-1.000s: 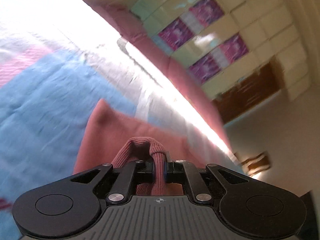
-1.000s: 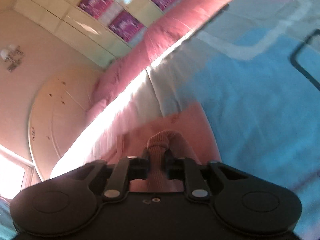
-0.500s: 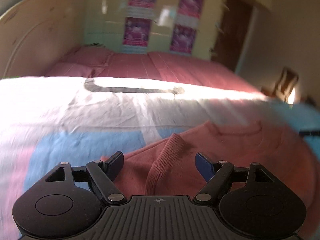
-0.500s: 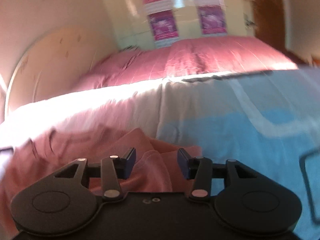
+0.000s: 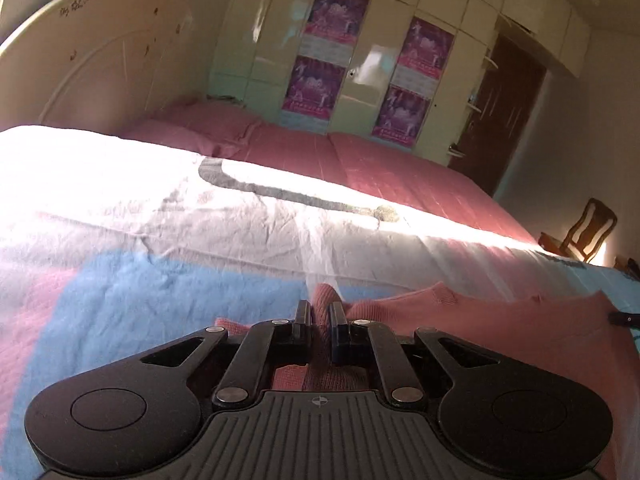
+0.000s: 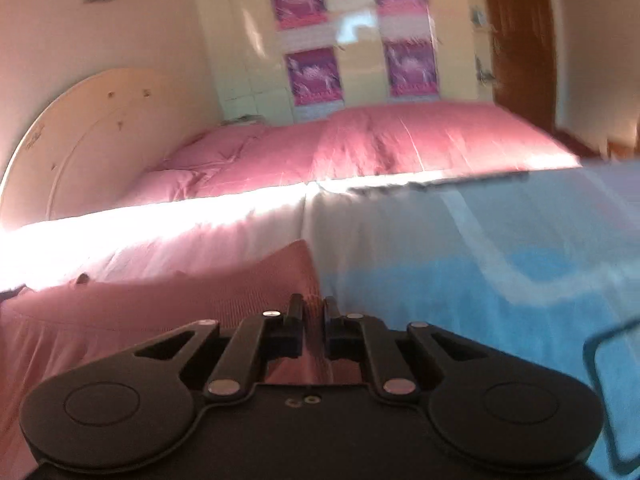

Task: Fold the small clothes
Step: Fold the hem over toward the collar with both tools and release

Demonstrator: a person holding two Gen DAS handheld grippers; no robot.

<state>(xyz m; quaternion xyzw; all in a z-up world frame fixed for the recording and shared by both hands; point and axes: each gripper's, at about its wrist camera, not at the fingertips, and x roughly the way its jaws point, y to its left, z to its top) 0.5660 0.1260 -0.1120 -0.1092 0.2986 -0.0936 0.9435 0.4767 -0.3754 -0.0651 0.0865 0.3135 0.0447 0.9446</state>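
Note:
A pink knitted garment [image 5: 500, 332] lies spread on a bed sheet with blue, pink and white patches [image 5: 140, 280]. My left gripper [image 5: 320, 308] is shut on a raised ribbed fold at the garment's left end; the fold sticks up between the fingertips. In the right wrist view the same garment [image 6: 160, 312] stretches away to the left. My right gripper [image 6: 313, 304] sits at its right corner, jaws closing, with pink fabric pinched in the narrow gap between them.
Beyond the sheet lies a pink bed cover [image 5: 360, 160], with a cream headboard [image 5: 92, 68] at the left. A wardrobe with purple posters [image 5: 360, 60] and a dark door [image 5: 508, 120] stand behind. A wooden chair [image 5: 584, 232] is at the far right.
Both grippers rolled back to level. Each let go of a ribbed cuff, stood open over the garment half a second ago, and has closed again on the fabric.

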